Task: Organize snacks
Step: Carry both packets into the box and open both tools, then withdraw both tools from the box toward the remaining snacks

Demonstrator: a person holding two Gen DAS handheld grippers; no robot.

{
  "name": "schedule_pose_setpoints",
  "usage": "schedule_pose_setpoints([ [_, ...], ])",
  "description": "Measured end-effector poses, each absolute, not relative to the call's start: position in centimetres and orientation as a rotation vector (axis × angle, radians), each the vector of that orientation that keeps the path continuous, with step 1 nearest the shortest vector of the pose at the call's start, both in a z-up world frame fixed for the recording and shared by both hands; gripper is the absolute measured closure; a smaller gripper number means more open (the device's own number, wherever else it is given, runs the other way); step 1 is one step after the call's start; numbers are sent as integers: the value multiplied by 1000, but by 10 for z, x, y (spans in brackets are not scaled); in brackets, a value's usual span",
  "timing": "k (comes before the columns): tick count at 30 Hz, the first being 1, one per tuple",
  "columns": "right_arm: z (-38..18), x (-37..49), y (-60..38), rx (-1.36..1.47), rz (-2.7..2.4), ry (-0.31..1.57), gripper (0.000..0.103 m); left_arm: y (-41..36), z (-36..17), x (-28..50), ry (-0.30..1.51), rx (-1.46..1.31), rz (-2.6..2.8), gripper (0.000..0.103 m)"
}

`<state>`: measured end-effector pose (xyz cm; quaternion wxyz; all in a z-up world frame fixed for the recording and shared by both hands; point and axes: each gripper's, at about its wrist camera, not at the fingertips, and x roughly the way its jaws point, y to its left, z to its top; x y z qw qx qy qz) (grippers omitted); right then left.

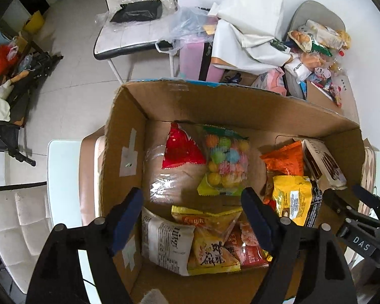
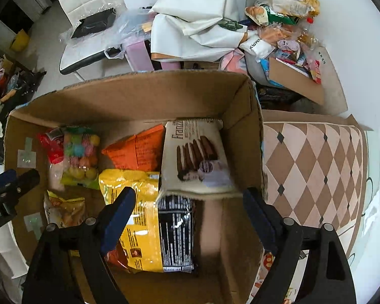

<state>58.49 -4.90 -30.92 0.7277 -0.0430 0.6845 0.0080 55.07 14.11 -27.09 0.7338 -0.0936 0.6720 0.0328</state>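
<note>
Snacks sit in the cardboard box (image 1: 129, 131) under both tools. L tool (image 1: 192, 217): wide open, empty, w/ candy-ball bag (image 1: 225, 162) just ahead, chip packs (image 1: 210, 240) between its fingers. R tool (image 2: 190, 215): also wide open, empty, yellow bag (image 2: 139, 217) below, wafer box (image 2: 197, 159) ahead.

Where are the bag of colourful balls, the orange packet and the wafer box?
Bag of colourful balls (image 1: 225, 162), left wrist view, its middle.
Orange packet (image 2: 136, 148), right wrist view, its front.
Wafer box (image 2: 197, 157), right wrist view, its printed face.
</note>
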Motion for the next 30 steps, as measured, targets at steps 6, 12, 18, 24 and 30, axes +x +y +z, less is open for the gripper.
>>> schedule_pose_setpoints([
  [6,-293,558,-49,-95,19,1461,14,135,-249,523,1385,-188,86,24],
  [12,-261,523,-45,-87,45,1383,14,127,-220,487,1298,-187,99,24],
  [18,-223,482,-43,-87,63,1285,14,122,-186,447,1211,-180,117,24],
  [24,-193,443,-46,-60,79,1229,14,117,-161,410,1162,-178,129,24],
  [30,-164,405,-52,-40,86,1166,14,115,-137,374,1106,-165,147,24],
])
